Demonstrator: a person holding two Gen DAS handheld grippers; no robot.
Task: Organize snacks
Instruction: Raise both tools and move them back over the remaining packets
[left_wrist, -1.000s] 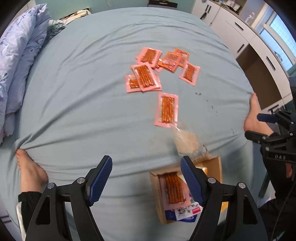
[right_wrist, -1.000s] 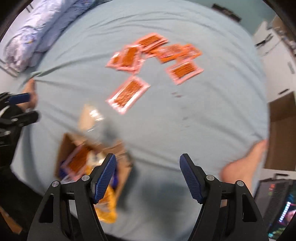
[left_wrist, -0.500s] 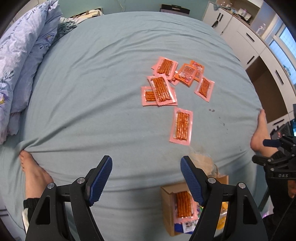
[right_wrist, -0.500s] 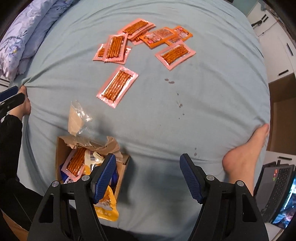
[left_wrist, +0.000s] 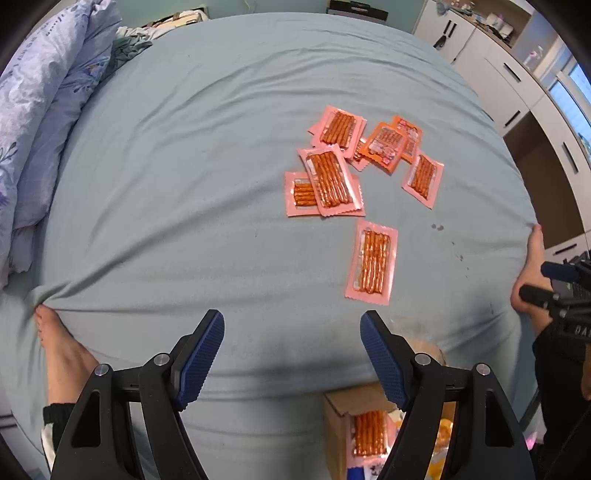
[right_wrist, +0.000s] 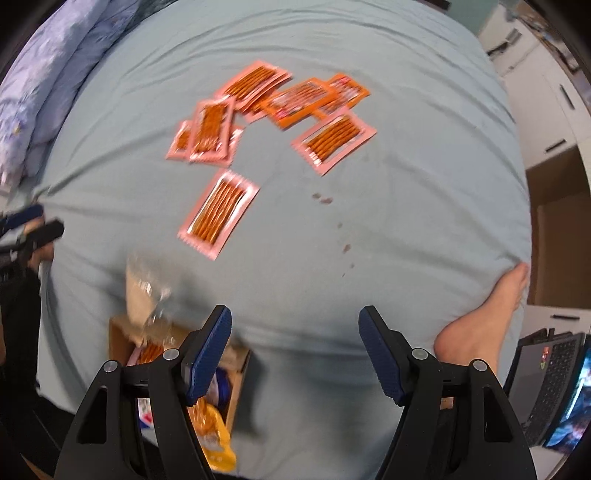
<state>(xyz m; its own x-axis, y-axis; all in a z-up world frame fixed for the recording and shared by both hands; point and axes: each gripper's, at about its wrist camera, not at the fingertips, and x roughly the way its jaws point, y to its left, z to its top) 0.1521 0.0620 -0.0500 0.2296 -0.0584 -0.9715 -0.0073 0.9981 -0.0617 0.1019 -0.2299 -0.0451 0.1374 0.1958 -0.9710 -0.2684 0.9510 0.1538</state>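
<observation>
my left tongs and right tongs both stand wide with nothing between them, pointing down over the bed. nearest me, a cardboard box holds a stick packet and other snacks, partly hidden behind my tongs. just beyond it a lone pink packet lies flat, its long axis running away from me. farther off, a cluster of packets overlaps, pink and orange, pointing various ways. the right view is blurred.
</observation>
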